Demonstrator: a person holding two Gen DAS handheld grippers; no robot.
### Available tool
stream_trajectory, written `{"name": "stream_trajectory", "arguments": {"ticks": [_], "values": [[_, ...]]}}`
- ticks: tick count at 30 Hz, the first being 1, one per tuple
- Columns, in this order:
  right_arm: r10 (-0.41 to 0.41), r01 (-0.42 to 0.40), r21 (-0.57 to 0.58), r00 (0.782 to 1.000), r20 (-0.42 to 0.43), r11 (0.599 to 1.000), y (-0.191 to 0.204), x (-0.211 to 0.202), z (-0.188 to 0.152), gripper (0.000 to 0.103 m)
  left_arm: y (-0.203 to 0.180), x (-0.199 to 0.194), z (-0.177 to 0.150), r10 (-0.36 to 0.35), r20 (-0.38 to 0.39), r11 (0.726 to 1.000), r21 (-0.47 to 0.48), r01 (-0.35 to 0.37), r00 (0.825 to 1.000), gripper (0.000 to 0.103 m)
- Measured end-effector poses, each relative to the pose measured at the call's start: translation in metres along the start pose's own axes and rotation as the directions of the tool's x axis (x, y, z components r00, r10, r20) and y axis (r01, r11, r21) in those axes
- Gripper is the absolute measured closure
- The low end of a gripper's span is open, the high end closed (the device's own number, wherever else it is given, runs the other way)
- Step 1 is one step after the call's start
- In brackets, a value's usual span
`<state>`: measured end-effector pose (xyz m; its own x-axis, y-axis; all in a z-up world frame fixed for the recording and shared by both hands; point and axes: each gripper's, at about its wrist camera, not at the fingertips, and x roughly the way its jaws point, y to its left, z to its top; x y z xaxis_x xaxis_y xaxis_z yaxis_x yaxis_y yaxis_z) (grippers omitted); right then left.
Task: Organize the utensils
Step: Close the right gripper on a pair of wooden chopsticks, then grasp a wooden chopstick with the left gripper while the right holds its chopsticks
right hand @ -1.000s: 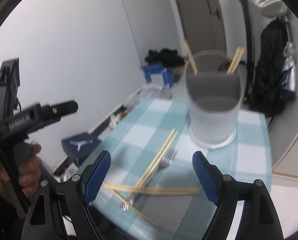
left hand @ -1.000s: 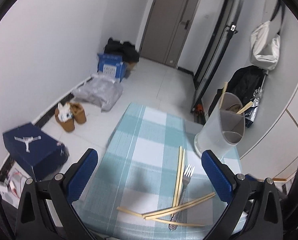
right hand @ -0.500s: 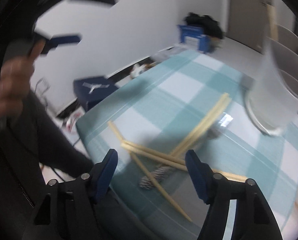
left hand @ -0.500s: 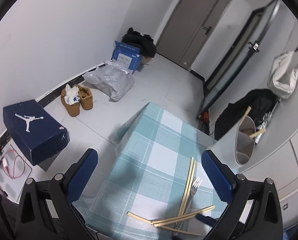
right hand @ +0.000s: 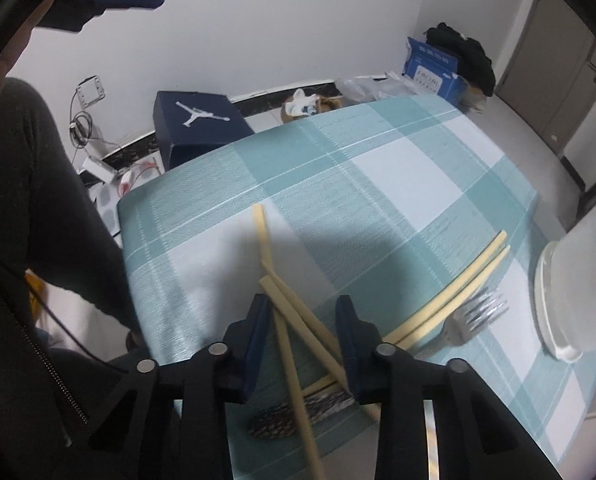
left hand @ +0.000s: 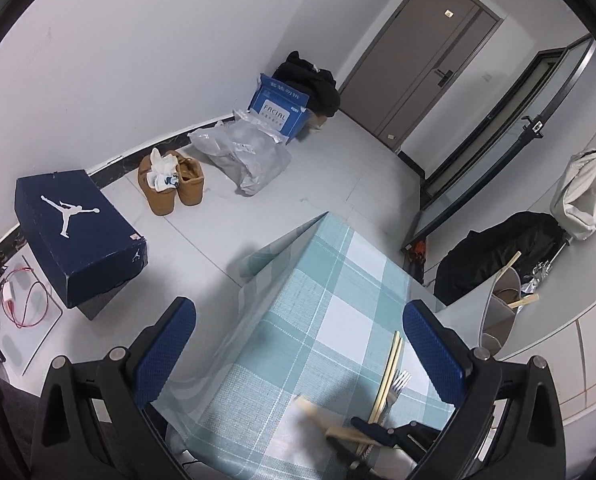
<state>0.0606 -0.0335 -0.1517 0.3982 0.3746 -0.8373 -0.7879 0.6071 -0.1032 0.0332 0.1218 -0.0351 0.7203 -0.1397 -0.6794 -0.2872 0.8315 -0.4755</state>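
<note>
Straddling a tangle of pale wooden chopsticks, the right gripper sits low over the near edge of the teal-and-white checked tablecloth. Its blue pads have just been closing; crossed sticks lie between them, but gaps show on both sides, so no clamp yet. Two more chopsticks lie side by side further right, over the neck of a silver metal fork whose dark patterned handle runs under the gripper. Frosted white utensil holder stands at the right edge of the cloth, apart from the pile.

Left gripper hangs above the table's left side, jaws spread wide, nothing between them. From its view the holder already has chopsticks in it. A dark sleeve fills the left of the right wrist view.
</note>
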Motion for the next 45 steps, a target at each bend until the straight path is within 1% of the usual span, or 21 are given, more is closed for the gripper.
{"name": "stream_trajectory", "arguments": {"ticks": [1, 3, 5, 6, 8, 11, 13, 17, 18, 20, 25, 27, 30, 32, 33, 36, 38, 39, 41, 43, 45], "values": [[-0.006, 0.006, 0.005, 1.000, 0.006, 1.000, -0.003, 0.000, 0.001, 0.080, 0.002, 0.000, 0.001, 0.000, -0.004, 1.000, 0.000, 0.000, 1.000, 0.001], [-0.021, 0.021, 0.028, 1.000, 0.008, 0.999, -0.011, 0.002, 0.003, 0.089, 0.001, 0.003, 0.001, 0.001, -0.014, 1.000, 0.007, -0.001, 1.000, 0.001], [-0.036, 0.035, 0.073, 0.999, 0.012, 0.997, -0.023, 0.003, 0.004, 0.093, -0.001, 0.007, 0.001, 0.020, -0.028, 1.000, 0.022, -0.020, 0.999, 0.001], [-0.040, 0.038, 0.098, 0.999, 0.016, 0.994, -0.029, 0.003, 0.005, 0.094, -0.002, 0.010, 0.000, 0.021, -0.046, 0.999, 0.025, -0.020, 0.999, 0.001], [-0.040, 0.035, 0.159, 0.999, 0.027, 0.987, -0.042, 0.001, 0.006, 0.094, -0.001, 0.015, -0.002, 0.020, -0.071, 1.000, 0.020, -0.018, 0.997, 0.001], [-0.042, 0.033, 0.235, 0.998, 0.036, 0.971, -0.058, -0.002, 0.006, 0.094, -0.002, 0.025, -0.005, 0.038, -0.112, 0.999, 0.022, -0.036, 0.993, 0.001], [-0.049, 0.037, 0.280, 0.998, 0.035, 0.959, -0.067, -0.004, 0.005, 0.094, -0.008, 0.033, -0.009, 0.068, -0.138, 0.997, 0.049, -0.062, 0.988, 0.001], [-0.039, 0.019, 0.380, 0.998, 0.043, 0.925, -0.085, -0.012, -0.004, 0.094, -0.020, 0.047, -0.017, 0.085, -0.193, 0.993, 0.101, -0.066, 0.978, 0.001], [-0.035, 0.013, 0.399, 0.998, 0.047, 0.917, -0.088, -0.014, -0.007, 0.092, -0.021, 0.049, -0.019, 0.086, -0.203, 0.992, 0.109, -0.065, 0.975, 0.001], [-0.026, -0.001, 0.437, 0.998, 0.054, 0.899, -0.094, -0.020, -0.013, 0.092, -0.025, 0.053, -0.022, 0.082, -0.231, 0.991, 0.121, -0.055, 0.970, 0.001], [-0.005, -0.016, 0.472, 0.999, 0.044, 0.882, -0.103, -0.026, -0.023, 0.092, -0.036, 0.066, -0.032, 0.086, -0.292, 0.989, 0.139, -0.047, 0.953, 0.001], [-0.004, -0.025, 0.484, 0.998, 0.059, 0.874, -0.107, -0.031, -0.029, 0.091, -0.039, 0.071, -0.036, 0.097, -0.313, 0.987, 0.149, -0.052, 0.945, 0.001], [-0.006, -0.032, 0.507, 0.997, 0.074, 0.862, -0.113, -0.039, -0.034, 0.091, -0.048, 0.079, -0.042, 0.132, -0.325, 0.980, 0.187, -0.073, 0.936, 0.002], [-0.012, -0.037, 0.522, 0.996, 0.090, 0.852, -0.117, -0.047, -0.038, 0.091, -0.054, 0.085, -0.045, 0.134, -0.331, 0.978, 0.199, -0.069, 0.934, 0.002], [-0.017, -0.036, 0.526, 0.995, 0.096, 0.850, -0.118, -0.050, -0.039, 0.088, -0.057, 0.088, -0.047, 0.136, -0.338, 0.976, 0.206, -0.068, 0.931, 0.003], [-0.034, -0.034, 0.533, 0.993, 0.117, 0.846, -0.120, -0.064, -0.045, 0.083, -0.067, 0.096, -0.051, 0.155, -0.348, 0.971, 0.228, -0.077, 0.924, 0.008], [-0.045, -0.034, 0.542, 0.990, 0.130, 0.840, -0.120, -0.073, -0.051, 0.080, -0.073, 0.104, -0.054, 0.193, -0.354, 0.961, 0.257, -0.104, 0.915, 0.017], [-0.049, -0.033, 0.545, 0.990, 0.135, 0.837, -0.120, -0.077, -0.056, 0.079, -0.075, 0.107, -0.055, 0.199, -0.359, 0.960, 0.260, -0.108, 0.912, 0.019], [-0.060, -0.029, 0.548, 0.988, 0.143, 0.836, -0.119, -0.083, -0.062, 0.079, -0.077, 0.112, -0.058, 0.203, -0.378, 0.961, 0.253, -0.111, 0.903, 0.029], [-0.069, -0.022, 0.545, 0.987, 0.146, 0.838, -0.117, -0.088, -0.066, 0.078, -0.080, 0.116, -0.061, 0.214, -0.391, 0.960, 0.253, -0.119, 0.895, 0.034], [-0.074, -0.025, 0.548, 0.985, 0.157, 0.836, -0.116, -0.093, -0.069, 0.078, -0.085, 0.118, -0.064, 0.225, -0.391, 0.956, 0.265, -0.125, 0.893, 0.038]]}}
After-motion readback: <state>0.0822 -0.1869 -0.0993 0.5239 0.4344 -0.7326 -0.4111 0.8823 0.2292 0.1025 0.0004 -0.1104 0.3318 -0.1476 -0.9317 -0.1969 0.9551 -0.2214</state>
